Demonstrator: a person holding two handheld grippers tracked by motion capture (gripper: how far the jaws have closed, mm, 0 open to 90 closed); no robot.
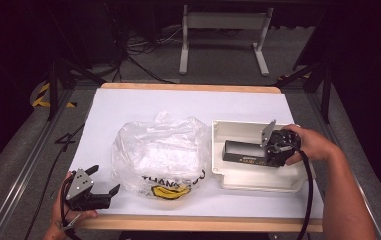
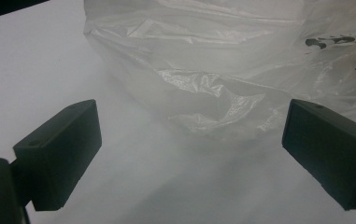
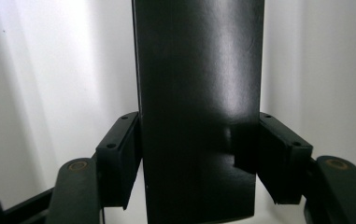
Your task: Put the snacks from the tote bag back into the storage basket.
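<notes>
A: Tongs status? Count items.
B: Right tongs (image 1: 258, 151) flank one black box (image 1: 243, 151), jaws at its sides, inside one white tray (image 1: 258, 181). Left tongs (image 1: 103, 186) gape apart beside one plastic bag (image 1: 158, 150).
A: Box axis?
B: Lengthwise across the table (image 1: 128, 100), pointing toward the bag.

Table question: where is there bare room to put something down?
The white sheet is bare along its far edge, behind the plastic bag and the white tray, and down its left side beside the bag. The middle is crowded: bag and tray nearly touch, and the right gripper with a black box occupies the tray.
</notes>
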